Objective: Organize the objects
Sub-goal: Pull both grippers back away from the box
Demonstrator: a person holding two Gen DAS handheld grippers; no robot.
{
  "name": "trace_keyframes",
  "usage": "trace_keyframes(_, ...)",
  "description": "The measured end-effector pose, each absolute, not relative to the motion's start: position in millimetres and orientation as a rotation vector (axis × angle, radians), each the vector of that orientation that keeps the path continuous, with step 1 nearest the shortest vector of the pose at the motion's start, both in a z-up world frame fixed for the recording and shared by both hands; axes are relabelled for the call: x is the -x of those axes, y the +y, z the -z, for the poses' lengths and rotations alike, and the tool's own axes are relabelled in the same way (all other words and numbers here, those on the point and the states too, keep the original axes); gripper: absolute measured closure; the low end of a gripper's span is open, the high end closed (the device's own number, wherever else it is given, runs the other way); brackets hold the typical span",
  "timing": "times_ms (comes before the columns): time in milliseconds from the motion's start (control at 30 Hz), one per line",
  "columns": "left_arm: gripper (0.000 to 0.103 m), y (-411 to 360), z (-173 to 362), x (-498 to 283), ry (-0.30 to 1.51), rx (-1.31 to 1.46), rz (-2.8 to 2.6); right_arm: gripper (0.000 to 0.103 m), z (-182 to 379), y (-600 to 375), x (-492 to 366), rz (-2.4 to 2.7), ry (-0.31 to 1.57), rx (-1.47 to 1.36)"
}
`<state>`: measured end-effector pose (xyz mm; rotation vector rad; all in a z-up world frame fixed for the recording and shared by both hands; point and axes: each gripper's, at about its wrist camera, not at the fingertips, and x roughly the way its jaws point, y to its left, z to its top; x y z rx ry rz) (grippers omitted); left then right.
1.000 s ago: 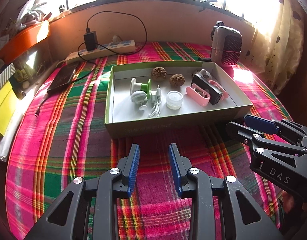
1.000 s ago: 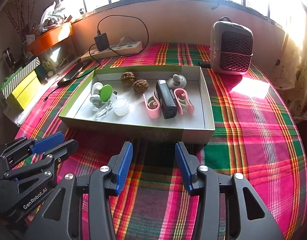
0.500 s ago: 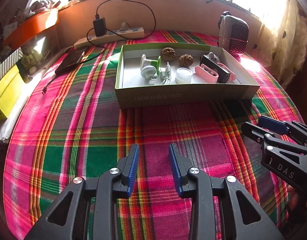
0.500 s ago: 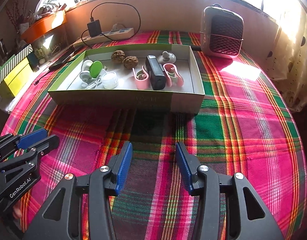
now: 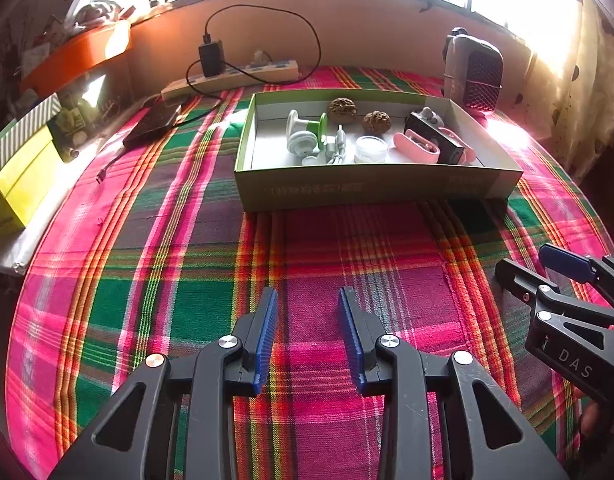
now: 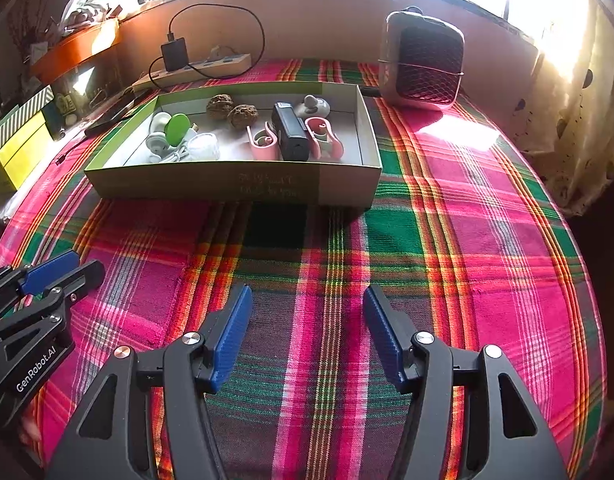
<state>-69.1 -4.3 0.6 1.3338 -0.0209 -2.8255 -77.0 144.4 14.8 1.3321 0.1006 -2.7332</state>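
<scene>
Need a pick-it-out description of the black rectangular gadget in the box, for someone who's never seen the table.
Find the shallow green cardboard box on the plaid cloth, in front of the mesh-fronted heater. Toward the box's heater end lie two pink holders. The black rectangular gadget lies between them: the only dark, straight-edged block among the box's pale or rounded items.
</scene>
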Motion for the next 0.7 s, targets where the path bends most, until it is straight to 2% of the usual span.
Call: trace_keyframes(700, 0.074, -6.1, -1.1, 69.3, -0.023, -1.333, 2.825, 0.044, -14.0, 145.2, 77.3, 2.733, 0.101, -1.332)
